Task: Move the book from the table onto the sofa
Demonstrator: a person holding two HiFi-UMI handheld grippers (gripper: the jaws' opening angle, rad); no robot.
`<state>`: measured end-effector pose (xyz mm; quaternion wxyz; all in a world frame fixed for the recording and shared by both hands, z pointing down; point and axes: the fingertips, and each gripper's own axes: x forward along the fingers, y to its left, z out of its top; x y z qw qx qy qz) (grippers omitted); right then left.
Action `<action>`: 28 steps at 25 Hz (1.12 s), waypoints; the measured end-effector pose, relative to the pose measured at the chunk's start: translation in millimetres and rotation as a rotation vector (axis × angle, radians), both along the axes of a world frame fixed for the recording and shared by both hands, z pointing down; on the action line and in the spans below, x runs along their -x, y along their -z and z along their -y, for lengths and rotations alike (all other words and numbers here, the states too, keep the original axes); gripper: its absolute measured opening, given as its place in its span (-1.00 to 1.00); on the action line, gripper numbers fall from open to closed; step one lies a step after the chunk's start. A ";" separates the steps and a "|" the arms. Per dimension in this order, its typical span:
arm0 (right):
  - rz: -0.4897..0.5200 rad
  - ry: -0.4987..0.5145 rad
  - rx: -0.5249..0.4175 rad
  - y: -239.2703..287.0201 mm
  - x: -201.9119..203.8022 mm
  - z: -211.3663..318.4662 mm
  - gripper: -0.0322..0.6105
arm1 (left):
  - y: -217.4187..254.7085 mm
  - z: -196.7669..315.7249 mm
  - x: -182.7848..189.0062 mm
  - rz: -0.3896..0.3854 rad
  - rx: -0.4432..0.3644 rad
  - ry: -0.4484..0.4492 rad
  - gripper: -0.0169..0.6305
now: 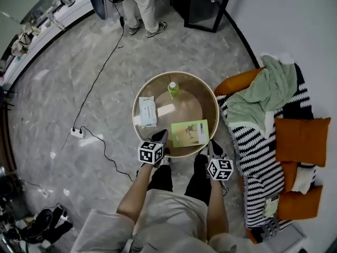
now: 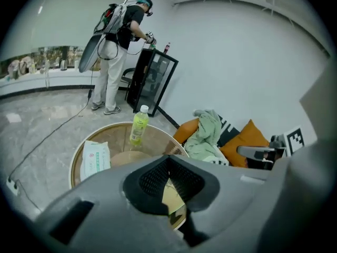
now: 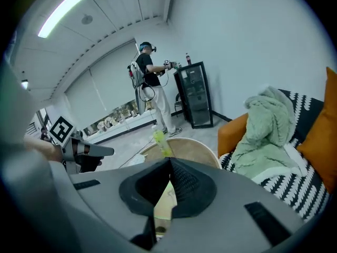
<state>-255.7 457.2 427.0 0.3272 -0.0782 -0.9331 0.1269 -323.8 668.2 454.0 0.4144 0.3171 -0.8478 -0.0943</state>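
Left gripper [image 1: 161, 137] and right gripper [image 1: 212, 145], jaws clenched empty just beside the book [image 1: 189, 133] on the bench [image 1: 138, 102], should open before grasping it.

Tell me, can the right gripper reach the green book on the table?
Probably yes. The book lies at the near edge of the table, close to the right gripper, nothing between them; bottle and wipes pack stand farther off. The shut jaws must open first.

Print on the book [image 1: 189, 133] cannot be read.
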 end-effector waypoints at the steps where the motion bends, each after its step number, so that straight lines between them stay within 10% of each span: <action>1: -0.012 0.025 0.003 -8.4 5.3 4.3 -0.88 | -8.3 0.9 2.4 -0.027 -0.023 0.032 -0.92; 9: -0.127 0.217 0.022 -103.6 22.8 40.1 -0.88 | -104.4 4.3 -4.7 -0.149 0.037 0.104 -0.92; 21: -0.276 0.217 0.125 -227.4 14.7 42.0 -0.72 | -208.3 8.0 -28.2 -0.275 0.030 0.207 -0.90; 28: -0.309 0.189 0.172 -258.8 19.2 38.0 -0.45 | -235.2 14.6 -30.9 -0.311 0.004 0.166 -0.43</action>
